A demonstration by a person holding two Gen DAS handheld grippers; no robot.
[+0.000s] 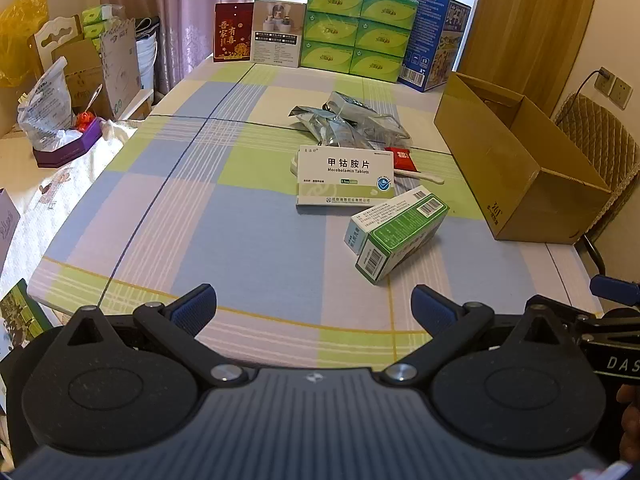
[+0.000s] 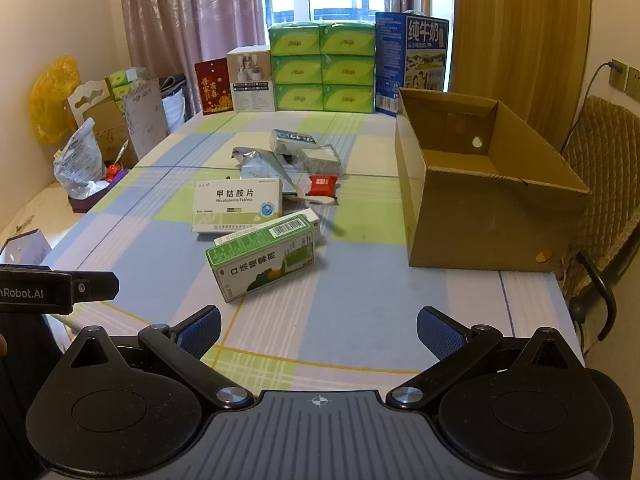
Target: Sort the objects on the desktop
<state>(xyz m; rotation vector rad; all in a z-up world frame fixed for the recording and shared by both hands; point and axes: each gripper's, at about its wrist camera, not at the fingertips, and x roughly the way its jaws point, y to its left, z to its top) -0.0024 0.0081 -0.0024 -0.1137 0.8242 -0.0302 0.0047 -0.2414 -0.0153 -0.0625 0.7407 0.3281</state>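
Both of your hand-held grippers are spread wide with nothing in them. Your left hand-held gripper point(image 1: 314, 306) sits at the bottom of the left wrist view, blue pads apart over the near edge of the checked counter point(image 1: 240, 216). Your right hand-held gripper point(image 2: 319, 330) does the same at the bottom of the right wrist view, and you can see a bit of the left one poking in at the lower left there.

The stuff to sort is bunched up around the middle of the counter. Closest to you is the green medicine box point(image 1: 402, 236) point(image 2: 264, 258), lying at an angle, and it looks like it's resting on a smaller white box underneath, though I can't tell how much they overlap. Just behind it, a bit to the left, is the white tablet box point(image 1: 346, 176) point(image 2: 238, 206), lying flat with the label up. To the right of that one there's a small red packet point(image 1: 402, 157) point(image 2: 322, 185), with a white spoon-like piece point(image 1: 420, 176) right by it. Further back, toward the centre of the frame, is a heap of silver foil pouches point(image 1: 340, 124) point(image 2: 264, 168), along with a couple of clear-wrapped packs.

The open cardboard box point(image 1: 520, 168) point(image 2: 480, 204) stands on the right side of the counter, well apart from the pile, and what you can see of its inside looks bare. Along the far edge, at the top of both views, there's a stack of green tissue packs point(image 1: 358, 28) point(image 2: 322, 68) with a blue milk carton point(image 1: 436, 40) point(image 2: 412, 60) to its right.
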